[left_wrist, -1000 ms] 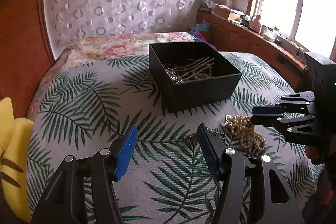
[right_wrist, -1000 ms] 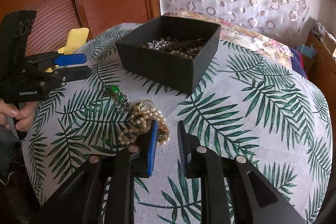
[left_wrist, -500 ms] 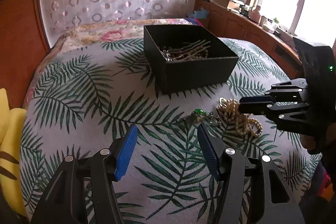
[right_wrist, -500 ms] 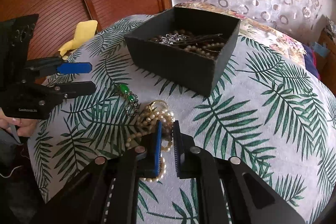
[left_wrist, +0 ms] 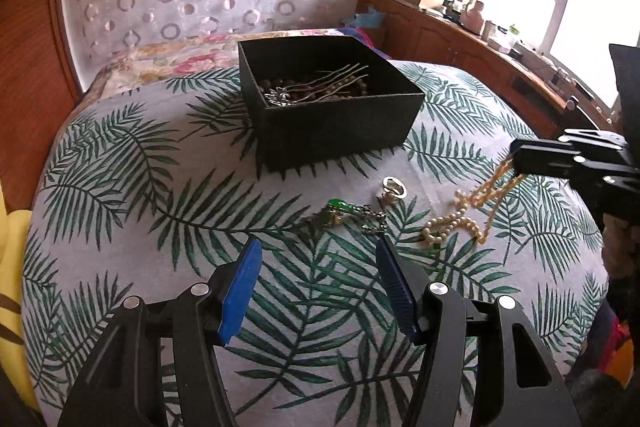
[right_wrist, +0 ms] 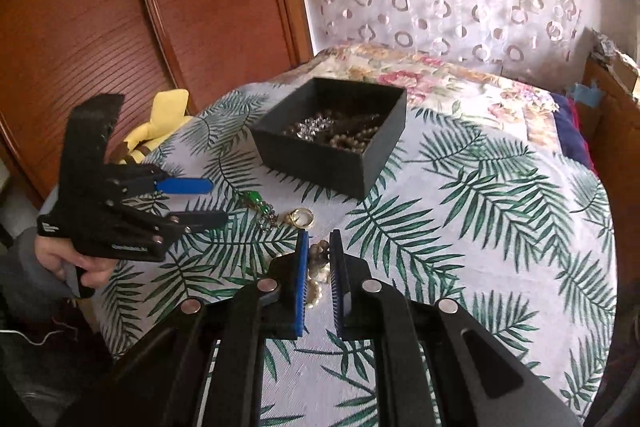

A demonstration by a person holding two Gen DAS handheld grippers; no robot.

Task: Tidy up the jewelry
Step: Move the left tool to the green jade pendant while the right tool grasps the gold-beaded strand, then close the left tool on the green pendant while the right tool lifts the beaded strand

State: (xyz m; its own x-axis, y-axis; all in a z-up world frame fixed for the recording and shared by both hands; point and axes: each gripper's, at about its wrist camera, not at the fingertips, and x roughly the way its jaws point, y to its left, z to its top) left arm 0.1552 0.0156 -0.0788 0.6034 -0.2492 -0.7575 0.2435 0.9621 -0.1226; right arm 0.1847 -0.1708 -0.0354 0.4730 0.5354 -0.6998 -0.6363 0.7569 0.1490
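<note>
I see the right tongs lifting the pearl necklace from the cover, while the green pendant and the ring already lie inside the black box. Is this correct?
Not quite. The right tongs do lift the pearl necklace, but the green pendant and the ring still lie on the leaf-print cover, in front of the black box, not inside it. The left wrist view shows this.

Pearl necklace (right_wrist: pixel 316 269) half hidden between the right claw (right_wrist: pixel 319 247) pads — beads blurred.
</note>
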